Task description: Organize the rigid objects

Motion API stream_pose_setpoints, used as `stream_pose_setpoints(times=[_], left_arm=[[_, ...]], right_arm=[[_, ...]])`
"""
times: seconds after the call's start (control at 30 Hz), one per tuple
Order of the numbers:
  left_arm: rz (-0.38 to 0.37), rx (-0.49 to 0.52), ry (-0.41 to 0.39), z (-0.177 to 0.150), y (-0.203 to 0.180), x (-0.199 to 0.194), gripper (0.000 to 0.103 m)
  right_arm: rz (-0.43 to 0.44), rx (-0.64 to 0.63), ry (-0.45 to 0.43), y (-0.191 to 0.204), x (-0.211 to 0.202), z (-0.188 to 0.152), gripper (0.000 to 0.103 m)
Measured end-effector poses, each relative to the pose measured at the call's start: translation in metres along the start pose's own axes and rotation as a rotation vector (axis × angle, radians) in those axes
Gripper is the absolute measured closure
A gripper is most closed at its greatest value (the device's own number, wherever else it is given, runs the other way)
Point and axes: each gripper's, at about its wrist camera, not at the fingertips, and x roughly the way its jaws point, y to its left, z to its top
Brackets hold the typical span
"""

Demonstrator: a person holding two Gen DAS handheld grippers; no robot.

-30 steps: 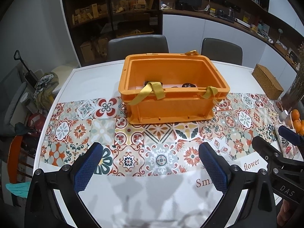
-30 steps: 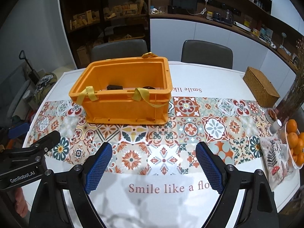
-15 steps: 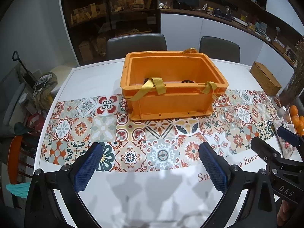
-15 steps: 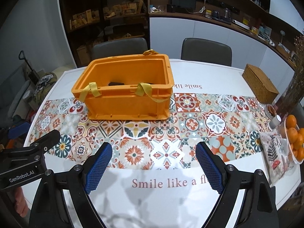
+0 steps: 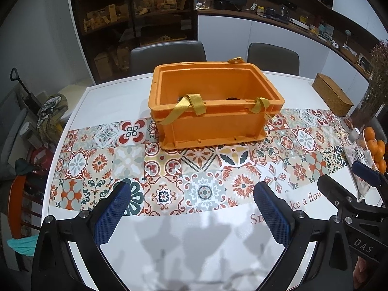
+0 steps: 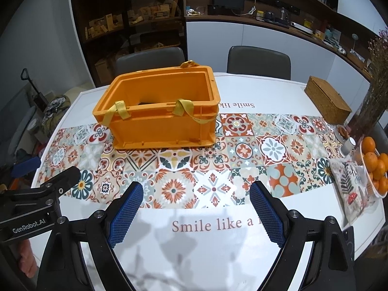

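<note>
The white table (image 5: 114,97) with its patterned tile runner (image 6: 242,150) lies under both grippers; the orange crate (image 5: 213,123) stands on it ahead of them, dark objects partly hidden inside. The left gripper (image 5: 191,214) and right gripper (image 6: 196,212) are both released, holding nothing

Bright overhead light falls evenly on the white table (image 5: 116,101), where soft grey shadows of my two grippers spread across the near edge in both views. The orange crate (image 5: 213,118) is sharp and vivid, without glare. Behind it the dark shelving (image 6: 135,24) stays dim. Fisheye distortion bends the walls, and black vignetting fills every corner.
</note>
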Motion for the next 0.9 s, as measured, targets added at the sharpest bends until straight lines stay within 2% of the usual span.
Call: stream_pose_setpoints(times=[0.9], left_arm=[[-0.011, -0.011, 0.014, -0.0035, 0.0047, 0.0042, 0.0]], right_arm=[[-0.002, -0.004, 0.01, 0.0033, 0.0005, 0.0008, 0.013]])
